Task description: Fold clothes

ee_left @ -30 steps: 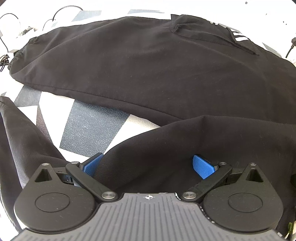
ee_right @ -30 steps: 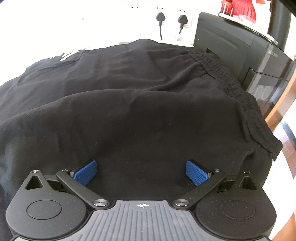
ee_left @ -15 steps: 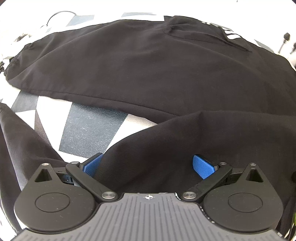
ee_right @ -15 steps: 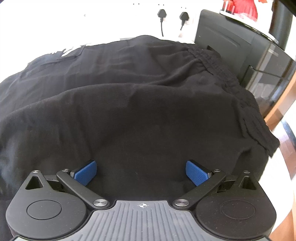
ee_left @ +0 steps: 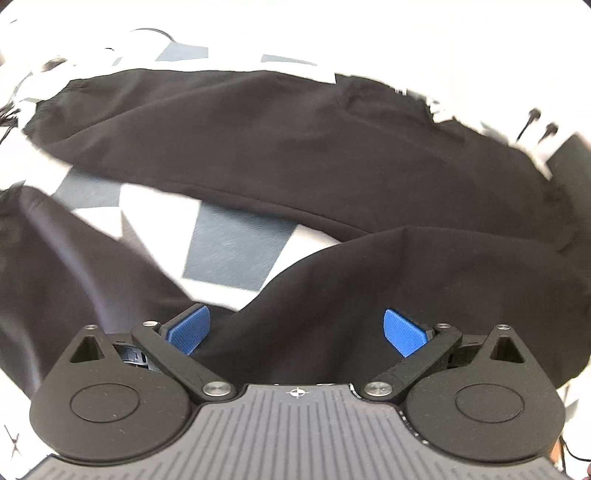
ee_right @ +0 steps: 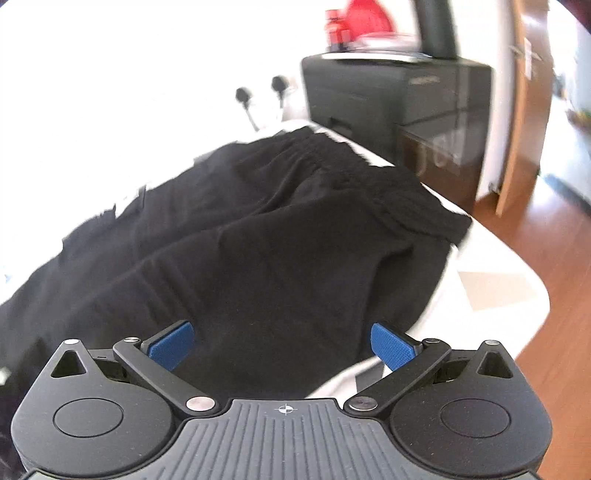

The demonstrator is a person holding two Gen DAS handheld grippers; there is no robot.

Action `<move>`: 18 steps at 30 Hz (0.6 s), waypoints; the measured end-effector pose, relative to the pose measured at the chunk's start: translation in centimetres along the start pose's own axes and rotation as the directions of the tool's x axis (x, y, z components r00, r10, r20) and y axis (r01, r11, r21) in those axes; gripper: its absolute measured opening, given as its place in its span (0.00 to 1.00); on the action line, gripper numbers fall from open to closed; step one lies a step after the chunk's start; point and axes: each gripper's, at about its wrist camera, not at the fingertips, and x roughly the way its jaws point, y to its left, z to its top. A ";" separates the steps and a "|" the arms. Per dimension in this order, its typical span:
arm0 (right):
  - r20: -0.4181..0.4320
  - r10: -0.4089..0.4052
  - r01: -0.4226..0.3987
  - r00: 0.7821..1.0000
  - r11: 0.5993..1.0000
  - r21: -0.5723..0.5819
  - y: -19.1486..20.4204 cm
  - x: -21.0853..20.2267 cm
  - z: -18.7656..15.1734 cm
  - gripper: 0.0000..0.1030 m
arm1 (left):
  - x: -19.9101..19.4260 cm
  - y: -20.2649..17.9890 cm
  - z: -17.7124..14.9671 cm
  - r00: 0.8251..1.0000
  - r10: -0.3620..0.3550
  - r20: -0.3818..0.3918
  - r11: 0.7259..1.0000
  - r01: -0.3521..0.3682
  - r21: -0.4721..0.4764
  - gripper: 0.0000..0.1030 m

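Note:
A pair of black trousers (ee_left: 295, 147) lies spread on a table with a white and grey patterned cover (ee_left: 236, 254). The near leg (ee_left: 424, 280) is bunched up in front of my left gripper (ee_left: 295, 328), which is open with its blue pads wide apart over the cloth edge. In the right wrist view the trousers (ee_right: 266, 258) end in an elastic waistband (ee_right: 391, 195) at the right. My right gripper (ee_right: 282, 345) is open over the black cloth near the table's front edge.
A black cabinet (ee_right: 399, 99) stands beyond the table's right end, with red items (ee_right: 362, 22) on top. Two plugs (ee_right: 258, 92) sit in the white wall behind. Wooden floor (ee_right: 554, 258) lies to the right. Cables (ee_left: 22, 110) lie at the far left.
Both grippers have pulled back and up from the trousers, so more table cover and the room show. Both views are blurred by motion. The jaws stayed open.

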 end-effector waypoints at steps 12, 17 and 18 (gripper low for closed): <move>-0.003 0.033 -0.033 0.999 0.998 0.051 -3.2 -4.2 -3.7 0.99 | -5.1 2.3 -6.0 0.994 0.070 0.082 0.994 -0.077 0.081 0.99; -0.009 0.032 -0.032 0.999 0.999 -0.024 -2.8 -5.3 -5.3 0.99 | -5.7 2.8 -8.3 0.983 0.147 0.111 0.982 -0.158 0.099 0.99; -0.004 0.030 -0.030 1.000 0.999 -0.027 -2.9 -5.5 -5.5 0.99 | -6.0 2.8 -8.7 0.978 0.167 0.124 0.978 -0.180 0.108 0.99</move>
